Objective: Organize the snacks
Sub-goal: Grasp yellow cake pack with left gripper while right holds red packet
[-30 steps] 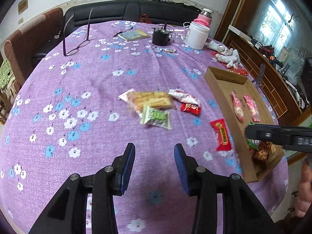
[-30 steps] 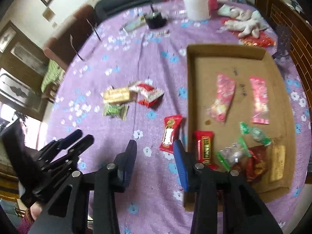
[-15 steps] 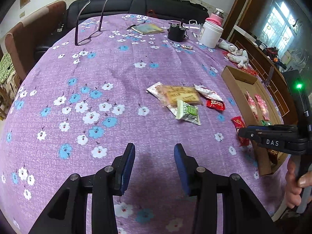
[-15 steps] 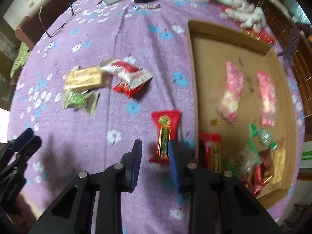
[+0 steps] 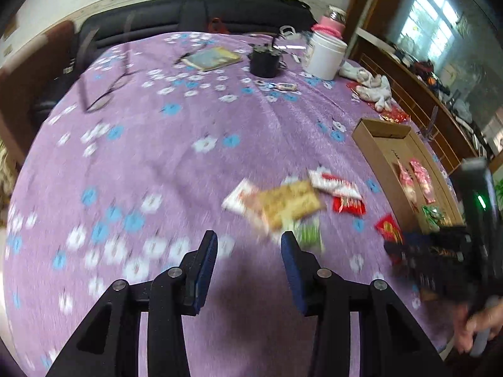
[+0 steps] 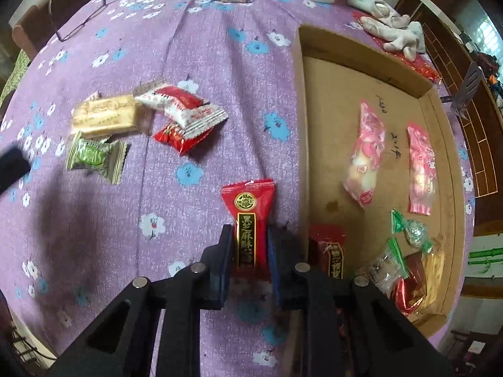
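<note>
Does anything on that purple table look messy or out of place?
Yes. A heap of wrapped snacks lies overlapping on the purple flowered tablecloth, outside the shallow cardboard tray holding other sweets. The right gripper is shut on a red packet with gold lettering beside that tray.

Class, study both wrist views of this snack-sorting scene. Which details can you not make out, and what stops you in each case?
- Left wrist view: print on the green wrapped snack is motion-blurred.
- Right wrist view: the lower end of the red packet with gold lettering is hidden between the right gripper fingers.
- Right wrist view: the near corner of the brown cardboard tray is covered by the gripper body.
</note>
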`<state>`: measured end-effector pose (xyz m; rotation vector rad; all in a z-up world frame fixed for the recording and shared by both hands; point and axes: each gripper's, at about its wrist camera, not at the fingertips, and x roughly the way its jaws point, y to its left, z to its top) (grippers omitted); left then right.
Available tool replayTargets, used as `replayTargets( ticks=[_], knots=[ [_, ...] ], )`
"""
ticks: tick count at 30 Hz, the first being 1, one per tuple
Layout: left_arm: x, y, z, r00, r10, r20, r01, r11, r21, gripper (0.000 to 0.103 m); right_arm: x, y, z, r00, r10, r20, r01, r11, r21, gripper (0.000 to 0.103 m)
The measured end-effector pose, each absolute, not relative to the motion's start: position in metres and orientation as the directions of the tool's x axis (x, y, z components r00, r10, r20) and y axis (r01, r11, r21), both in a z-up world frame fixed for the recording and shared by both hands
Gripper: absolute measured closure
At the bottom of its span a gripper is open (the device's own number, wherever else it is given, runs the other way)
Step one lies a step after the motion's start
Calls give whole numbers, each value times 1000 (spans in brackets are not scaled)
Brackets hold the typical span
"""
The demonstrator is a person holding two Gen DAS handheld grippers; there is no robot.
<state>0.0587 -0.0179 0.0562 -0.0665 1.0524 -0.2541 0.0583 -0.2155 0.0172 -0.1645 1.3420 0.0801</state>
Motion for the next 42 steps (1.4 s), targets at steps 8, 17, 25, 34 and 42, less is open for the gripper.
replayTargets(
  ticks=[8, 17, 25, 34, 42],
  knots=[
    [128, -55, 30, 372, -297, -879, 259, 943, -209, 55, 34, -209, 19, 163, 115, -980, -148, 985, 91, 86],
    [83, -70, 23, 258, -380, -888, 392, 882, -263, 55, 23, -233, 21, 143, 185, -972, -90, 981, 173, 86],
    [12, -62, 20, 233, -438, -868, 323, 877, -356, 55, 18, -239, 21, 141, 190, -972, -113, 978, 175, 86],
    [11, -70, 31, 307, -336, -890, 280, 926, -253, 46, 20, -232, 21, 147, 214, -966, -140, 971, 194, 86],
    [22, -101, 19, 358, -150, -921, 276, 960, -49, 66, 18, -244, 35, 188, 224, -956, -151, 969, 197, 86]
  ],
)
